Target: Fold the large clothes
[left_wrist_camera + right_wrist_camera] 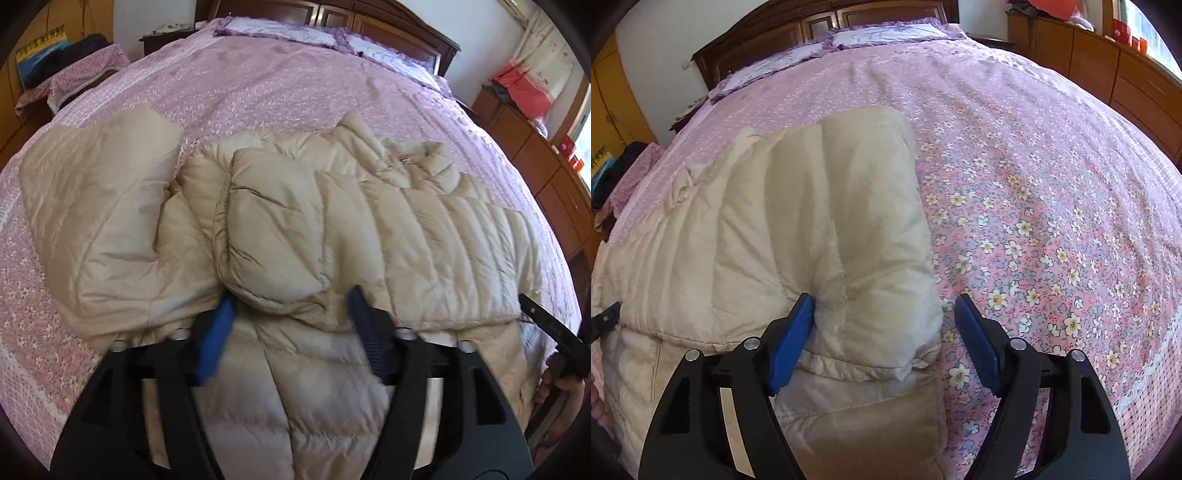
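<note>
The big beige quilted puffer coat [332,221] sprawls across the near half of the pink floral bedspread [277,85], one sleeve flung out to the left and another already lying over the body. It looks light, puffy and springy, with a slick shell, so I'd bite deep on a stitched seam or hem rather than a fat baffle. The left gripper [291,332] sits over the near middle, blue-padded jaws spread with coat between them, nothing pinched. Over on the right edge, the right gripper [886,336] is also parted, its left pad touching the folded panel [831,221], its right pad over bare bedspread.
</note>
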Demonstrator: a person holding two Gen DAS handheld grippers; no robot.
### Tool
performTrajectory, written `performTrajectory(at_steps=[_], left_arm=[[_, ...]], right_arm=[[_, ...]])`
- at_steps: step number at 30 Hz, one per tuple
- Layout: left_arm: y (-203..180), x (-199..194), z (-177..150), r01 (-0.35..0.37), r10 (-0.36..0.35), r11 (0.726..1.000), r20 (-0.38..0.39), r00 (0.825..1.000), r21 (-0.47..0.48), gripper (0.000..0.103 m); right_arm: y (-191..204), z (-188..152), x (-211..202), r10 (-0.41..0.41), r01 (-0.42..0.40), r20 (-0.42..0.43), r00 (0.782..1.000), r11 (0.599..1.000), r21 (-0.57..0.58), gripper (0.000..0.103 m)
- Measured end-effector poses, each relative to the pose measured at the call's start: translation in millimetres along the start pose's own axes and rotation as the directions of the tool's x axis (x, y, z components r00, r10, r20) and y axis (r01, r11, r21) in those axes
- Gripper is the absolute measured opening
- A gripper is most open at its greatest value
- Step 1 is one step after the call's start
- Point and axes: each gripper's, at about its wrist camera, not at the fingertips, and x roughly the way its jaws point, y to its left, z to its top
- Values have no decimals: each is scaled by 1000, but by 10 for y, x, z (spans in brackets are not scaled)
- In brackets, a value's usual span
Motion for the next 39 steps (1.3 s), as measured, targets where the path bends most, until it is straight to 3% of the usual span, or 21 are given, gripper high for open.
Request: performTrajectory(at_steps=[5,10,18,23,29,32,39], left_arm=[[68,-312,-49,-3,3,1000,40,999,13,80],[294,-589,-117,-8,9,1000,76,997,-19,82],[830,-791,-282,-58,66,994,88,994,-92,82],[1281,-852,-252,-38,56,984,97,994,-176,82],[1805,-765,-24,-71,94,969,86,992,-236,85],[2072,-646,105,-88,118,955,89,989,-282,85],[2476,-251,374,4,46,900,105,993,-436,85]], right_arm=[[-14,-12,-150,5,-5,5,1000,1000,15,74],[46,-114,-598,43,-42,50,998,999,-17,75],[245,-395,-1095,148,-146,64,987,989,-31,78],[394,-595,-1229,176,-175,71,982,984,-17,82],[595,-824,-1082,152,-152,-19,988,988,-21,82],[669,-916,-1092,132,-132,-20,991,990,-42,82],[788,-999,-971,89,-93,-66,994,994,-57,82]])
